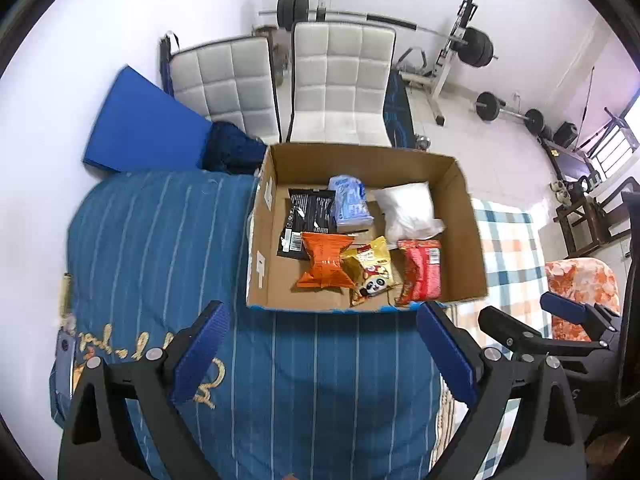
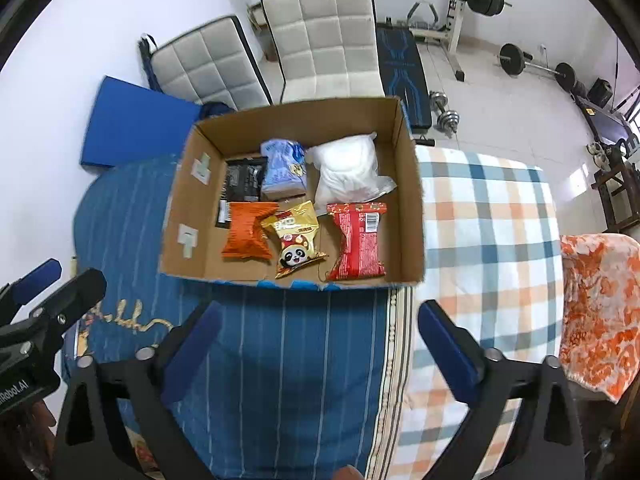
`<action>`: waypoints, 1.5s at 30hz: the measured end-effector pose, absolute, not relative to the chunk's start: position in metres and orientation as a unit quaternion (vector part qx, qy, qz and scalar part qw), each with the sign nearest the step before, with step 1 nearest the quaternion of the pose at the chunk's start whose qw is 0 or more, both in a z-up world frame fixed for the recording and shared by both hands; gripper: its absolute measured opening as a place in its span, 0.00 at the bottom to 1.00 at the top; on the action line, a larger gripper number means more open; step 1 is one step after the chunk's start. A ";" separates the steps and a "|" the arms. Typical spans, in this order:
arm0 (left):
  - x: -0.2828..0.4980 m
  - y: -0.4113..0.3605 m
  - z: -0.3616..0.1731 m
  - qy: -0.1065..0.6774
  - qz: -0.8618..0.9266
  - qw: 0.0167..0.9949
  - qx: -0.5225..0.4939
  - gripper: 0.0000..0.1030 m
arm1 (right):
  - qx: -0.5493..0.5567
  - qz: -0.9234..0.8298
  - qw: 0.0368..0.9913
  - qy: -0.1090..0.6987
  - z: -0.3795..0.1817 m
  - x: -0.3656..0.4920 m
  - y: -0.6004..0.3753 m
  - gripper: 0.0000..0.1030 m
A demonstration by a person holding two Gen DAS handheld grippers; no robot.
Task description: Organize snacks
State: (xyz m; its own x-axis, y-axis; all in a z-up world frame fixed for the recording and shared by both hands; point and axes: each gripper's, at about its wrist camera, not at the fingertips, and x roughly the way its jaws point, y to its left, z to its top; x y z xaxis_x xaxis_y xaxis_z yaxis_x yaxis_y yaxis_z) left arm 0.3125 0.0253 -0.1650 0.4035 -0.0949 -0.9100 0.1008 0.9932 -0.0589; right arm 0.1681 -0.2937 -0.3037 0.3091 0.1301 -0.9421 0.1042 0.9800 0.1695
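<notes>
An open cardboard box (image 1: pixel 468 240) (image 2: pixel 412 200) sits on a bed and holds several snack packs. In its front row lie an orange pack (image 1: pixel 324 264) (image 2: pixel 248 234), a yellow panda pack (image 1: pixel 370 272) (image 2: pixel 296 240) and a red pack (image 1: pixel 422 272) (image 2: pixel 358 240). Behind them are a black pack (image 1: pixel 304 210) (image 2: pixel 242 180), a pale blue pack (image 1: pixel 350 200) (image 2: pixel 284 168) and a white bag (image 1: pixel 408 208) (image 2: pixel 348 168). My left gripper (image 1: pixel 322 354) hangs open in front of the box, holding nothing. My right gripper (image 2: pixel 320 354) is open too, just right of the left one.
A blue striped blanket (image 1: pixel 160 248) (image 2: pixel 280 360) covers the bed near me, with a checked sheet (image 2: pixel 488 240) to the right and an orange patterned cloth (image 2: pixel 600 300) beyond it. Two white padded chairs (image 1: pixel 340 80), a blue mat (image 1: pixel 140 128) and gym weights (image 1: pixel 476 46) stand behind the box.
</notes>
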 end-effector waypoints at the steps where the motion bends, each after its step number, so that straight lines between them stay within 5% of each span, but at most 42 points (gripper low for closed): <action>1: 0.305 0.025 -0.158 0.537 -0.058 0.841 0.003 0.94 | 0.098 0.008 0.807 0.582 -0.295 0.159 -0.295 1.00; 23: 0.193 0.030 -0.044 0.470 -0.047 0.881 -0.005 0.94 | 0.096 0.024 0.861 0.499 -0.137 0.021 -0.301 1.00; 45: 0.188 0.023 -0.020 0.433 -0.036 0.901 -0.003 0.94 | 0.071 -0.026 0.884 0.461 -0.111 0.026 -0.312 1.00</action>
